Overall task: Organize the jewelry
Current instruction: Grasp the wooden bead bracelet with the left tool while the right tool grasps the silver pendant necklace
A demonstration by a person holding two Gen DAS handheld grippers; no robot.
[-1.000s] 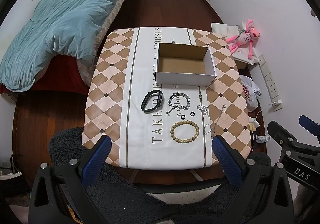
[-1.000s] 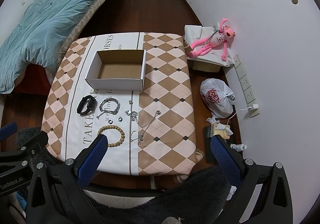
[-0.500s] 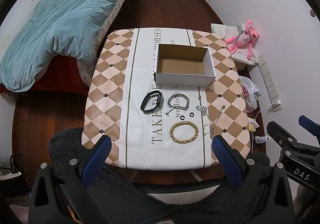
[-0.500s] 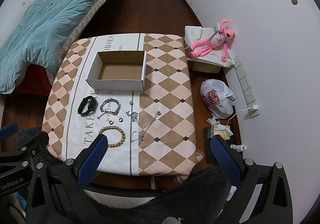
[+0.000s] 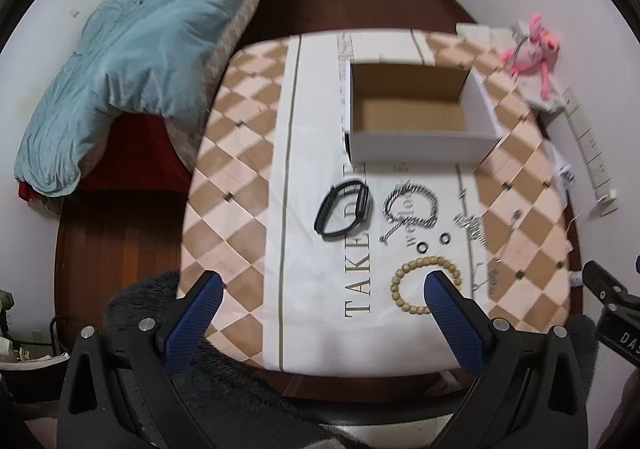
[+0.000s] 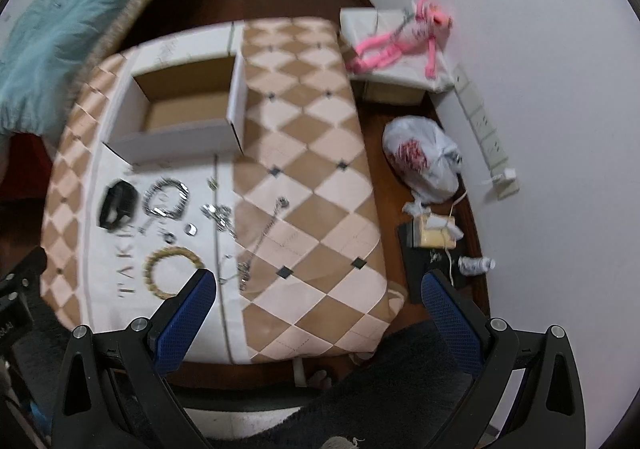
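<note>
An open white cardboard box [image 5: 416,145] [image 6: 180,141] stands on the checked tablecloth [image 5: 240,177]. In front of it lie a black wristband [image 5: 343,209] [image 6: 116,205], a silver chain bracelet [image 5: 412,207] [image 6: 166,199], two small dark rings [image 5: 434,243], a wooden bead bracelet [image 5: 404,291] [image 6: 154,273] and thin silver chains [image 5: 472,227] [image 6: 256,237]. My left gripper [image 5: 320,289] is open and empty above the table's near edge, its right finger over the bead bracelet. My right gripper [image 6: 316,289] is open and empty over the table's near right corner.
A bed with a blue duvet [image 5: 132,49] stands left of the table. A pink plush toy [image 6: 400,43] lies on a white box at the right wall. A plastic bag [image 6: 424,161] and small clutter lie on the floor there. A dark fuzzy seat [image 6: 380,389] is below the grippers.
Both grippers have moved forward and down toward the table, so the jewelry looks larger. The right view has tilted and blurred. Nothing on the table has moved.
</note>
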